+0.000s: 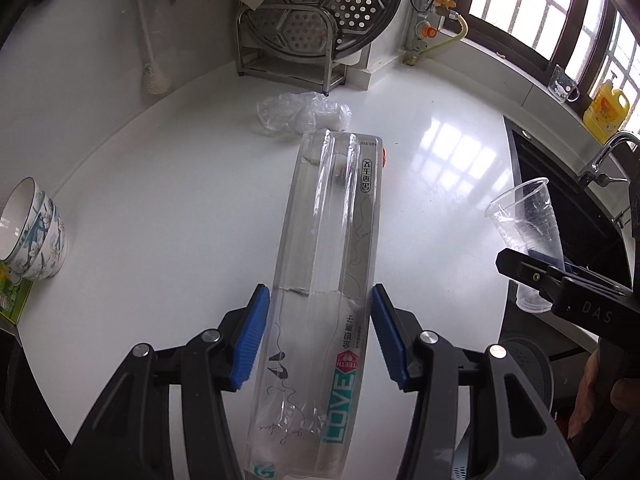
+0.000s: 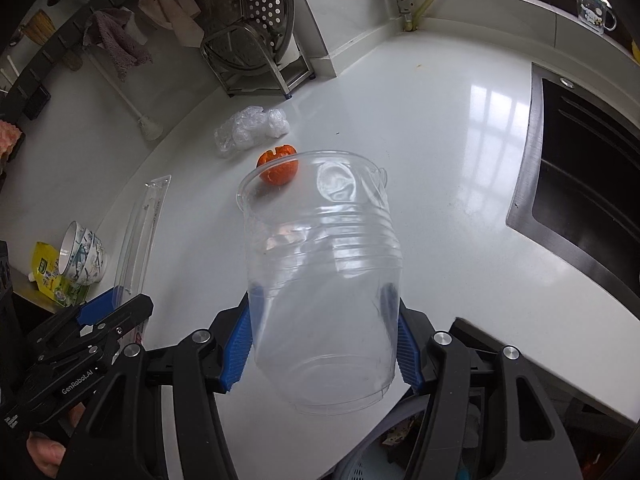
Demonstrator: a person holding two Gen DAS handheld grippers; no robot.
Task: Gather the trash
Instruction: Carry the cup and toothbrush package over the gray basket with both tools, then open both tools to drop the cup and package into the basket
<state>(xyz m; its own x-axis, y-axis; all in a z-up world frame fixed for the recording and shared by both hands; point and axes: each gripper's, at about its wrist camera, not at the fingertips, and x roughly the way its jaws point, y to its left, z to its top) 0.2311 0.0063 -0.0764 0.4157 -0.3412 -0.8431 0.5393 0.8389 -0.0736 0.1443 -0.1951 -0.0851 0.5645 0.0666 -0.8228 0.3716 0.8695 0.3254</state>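
In the left wrist view, my left gripper (image 1: 318,340) is shut on a long clear toothbrush package (image 1: 332,240), its blue pads pressing both long edges. The package is lifted above the white counter (image 1: 160,200). My right gripper (image 2: 324,344) is shut on a clear plastic cup (image 2: 320,272), held tilted with its mouth away from me. An orange peel (image 2: 278,168) lies on the counter beyond the cup, and a crumpled clear plastic bag (image 2: 250,130) sits farther back. The right gripper with the cup (image 1: 524,220) shows at the right of the left wrist view.
Stacked patterned bowls (image 2: 82,256) stand at the counter's left edge on a yellow packet. A dark sink (image 2: 580,184) lies to the right. A steamer rack (image 1: 320,12) leans at the back wall. A bin with a liner (image 2: 400,436) sits below the counter's front edge.
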